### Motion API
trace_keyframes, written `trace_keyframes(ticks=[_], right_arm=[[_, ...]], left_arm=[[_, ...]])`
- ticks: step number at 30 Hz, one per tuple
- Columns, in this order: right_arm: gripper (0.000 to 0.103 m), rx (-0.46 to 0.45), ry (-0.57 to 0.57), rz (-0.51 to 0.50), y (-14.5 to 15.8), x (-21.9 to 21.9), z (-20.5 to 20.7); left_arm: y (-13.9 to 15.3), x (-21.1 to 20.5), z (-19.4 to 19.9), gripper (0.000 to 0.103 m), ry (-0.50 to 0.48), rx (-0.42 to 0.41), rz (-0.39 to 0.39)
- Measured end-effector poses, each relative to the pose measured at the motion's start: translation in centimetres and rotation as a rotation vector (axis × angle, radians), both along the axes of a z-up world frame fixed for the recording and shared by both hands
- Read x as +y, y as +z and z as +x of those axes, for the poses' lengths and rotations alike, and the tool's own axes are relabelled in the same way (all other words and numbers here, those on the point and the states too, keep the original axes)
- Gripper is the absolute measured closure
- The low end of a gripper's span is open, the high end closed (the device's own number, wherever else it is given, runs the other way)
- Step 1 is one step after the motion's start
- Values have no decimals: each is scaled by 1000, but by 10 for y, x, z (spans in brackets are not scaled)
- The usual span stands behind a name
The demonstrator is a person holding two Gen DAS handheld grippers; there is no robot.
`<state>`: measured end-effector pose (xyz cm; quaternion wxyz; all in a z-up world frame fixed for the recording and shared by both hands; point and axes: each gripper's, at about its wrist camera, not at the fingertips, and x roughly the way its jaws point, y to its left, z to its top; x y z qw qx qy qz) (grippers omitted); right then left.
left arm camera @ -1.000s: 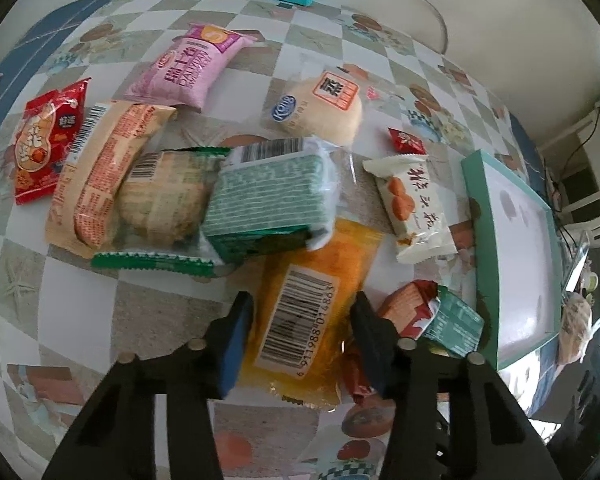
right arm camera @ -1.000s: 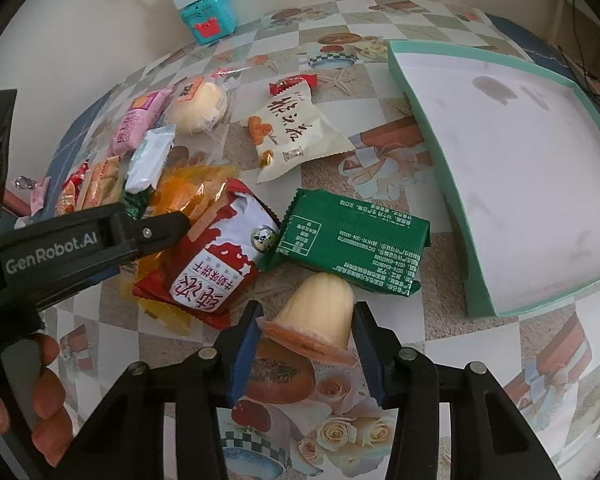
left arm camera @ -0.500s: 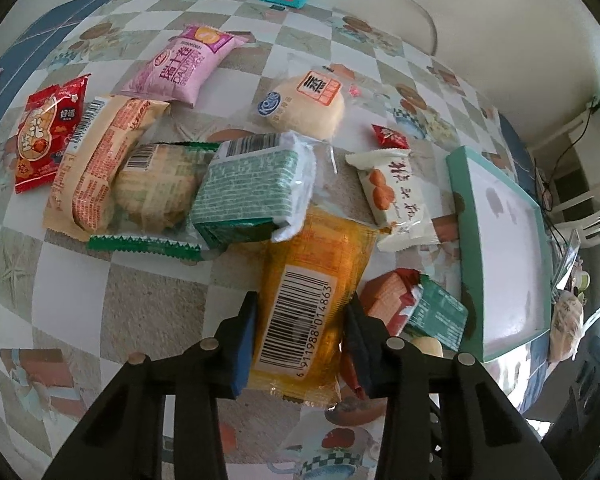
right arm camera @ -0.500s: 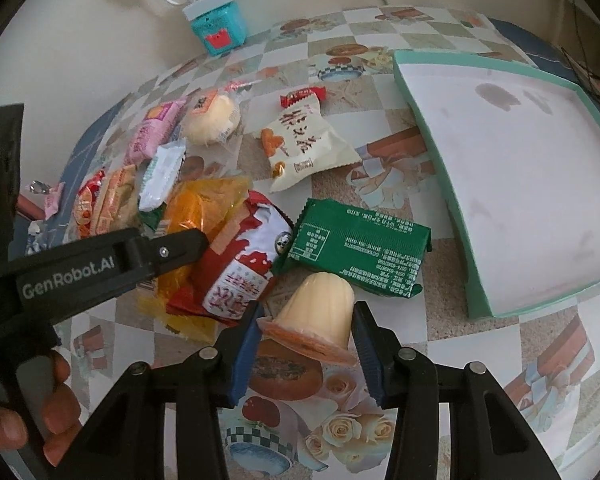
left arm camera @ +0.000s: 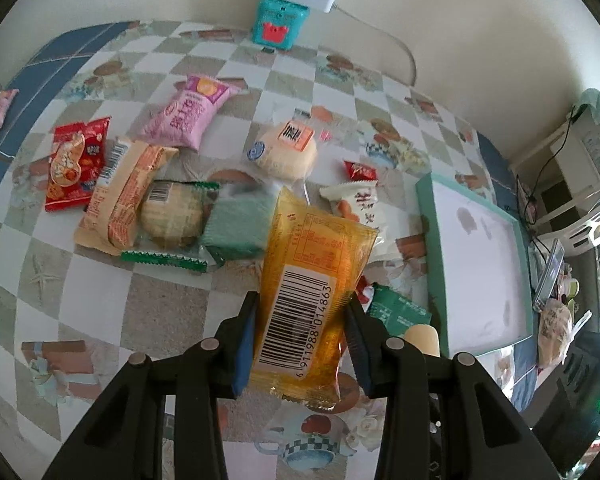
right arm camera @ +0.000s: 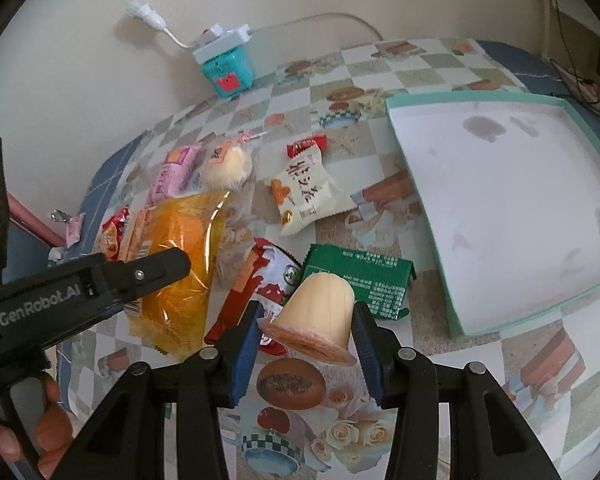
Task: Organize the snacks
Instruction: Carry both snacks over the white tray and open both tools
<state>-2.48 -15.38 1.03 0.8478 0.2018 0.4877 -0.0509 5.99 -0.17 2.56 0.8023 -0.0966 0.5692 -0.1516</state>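
Observation:
My left gripper (left arm camera: 300,332) is shut on an orange snack packet (left arm camera: 312,272) with a barcode, held up off the table; the same orange packet (right arm camera: 184,264) shows in the right wrist view. A pale yellow jelly cup (right arm camera: 318,312) sits gripped between the pads of my right gripper (right arm camera: 306,340), lifted above the table. The teal-rimmed white tray (right arm camera: 500,216) lies to the right with nothing in it, and the tray (left arm camera: 480,264) also appears at the right of the left wrist view. Several snack packets lie scattered on the checked tablecloth.
On the table lie a pink packet (left arm camera: 188,114), a red packet (left arm camera: 76,162), a round bun (left arm camera: 284,152), a white packet (right arm camera: 306,192), a green packet (right arm camera: 360,280) and a red-white packet (right arm camera: 260,284). A teal box (left arm camera: 280,26) with a power strip stands by the wall.
Both grippers have risen. The left one closed on the orange packet and lifted it off the pile. The jelly cup has stayed gripped in the right one and gone up with it.

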Motion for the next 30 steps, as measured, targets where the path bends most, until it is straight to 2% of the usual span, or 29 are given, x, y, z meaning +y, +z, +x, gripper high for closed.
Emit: trace_keyframes(ticks=[6,17,21,30], right_arm=[[55,-23,-55,-5,6,-13,-4],[55,-61,-267,-67,33,-68,-8],[55,-42,-390,-98,36,-96,-8],[55,42,-597,-121,16,-158,-5]], left_arm=[[12,-10,0,61,11,-12,-1],[37,-59,8,61,-19,-49,-12],[39,-77,13,61,-28,-51,-18],[27,-121,23,61,-68,-36,-19]])
